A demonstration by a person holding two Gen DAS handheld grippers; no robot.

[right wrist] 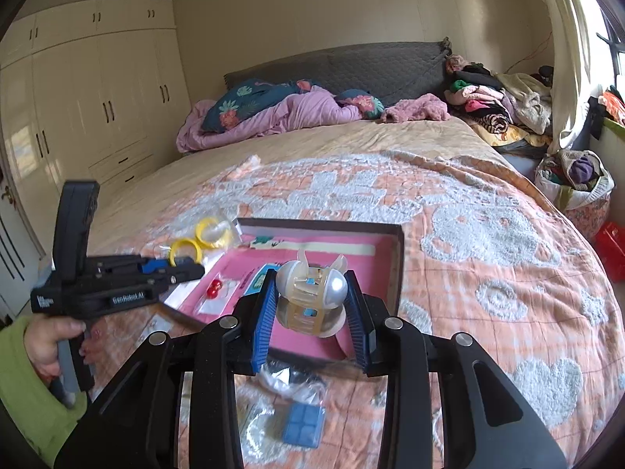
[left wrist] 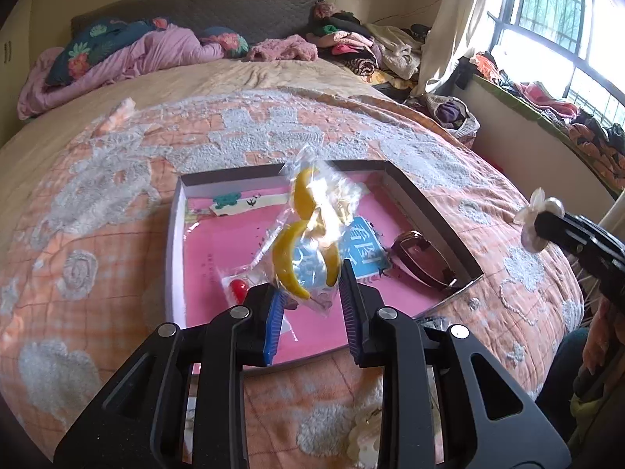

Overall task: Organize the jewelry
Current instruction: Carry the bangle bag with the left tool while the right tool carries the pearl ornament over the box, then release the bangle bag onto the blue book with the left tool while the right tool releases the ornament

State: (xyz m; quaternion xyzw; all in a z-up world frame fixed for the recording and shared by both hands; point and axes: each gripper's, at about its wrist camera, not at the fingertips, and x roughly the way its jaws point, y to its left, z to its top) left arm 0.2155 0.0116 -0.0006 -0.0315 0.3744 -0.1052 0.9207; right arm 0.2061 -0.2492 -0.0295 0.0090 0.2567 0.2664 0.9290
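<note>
**Both grippers loaded above the pink-lined box**

A clear packet of yellow hoop earrings [left wrist: 308, 234] is held by its lower edge in the jaws of the left gripper [left wrist: 312, 305], which are clenched on the plastic so that the packet stands up over the box [left wrist: 429, 211]. A pearly hair claw clip [right wrist: 312, 293] is grasped across its rounded sides by the right gripper [right wrist: 310, 312], a hold judged to keep it from slipping. Both are held above the box on the bed [left wrist: 117, 179], apparently so they can be set down inside. Sunglasses [left wrist: 422, 258], a blue card [left wrist: 363, 250] and a packet with a red bead [left wrist: 238, 287] are already laid on the pink lining, so sorting is judged partly done
</note>
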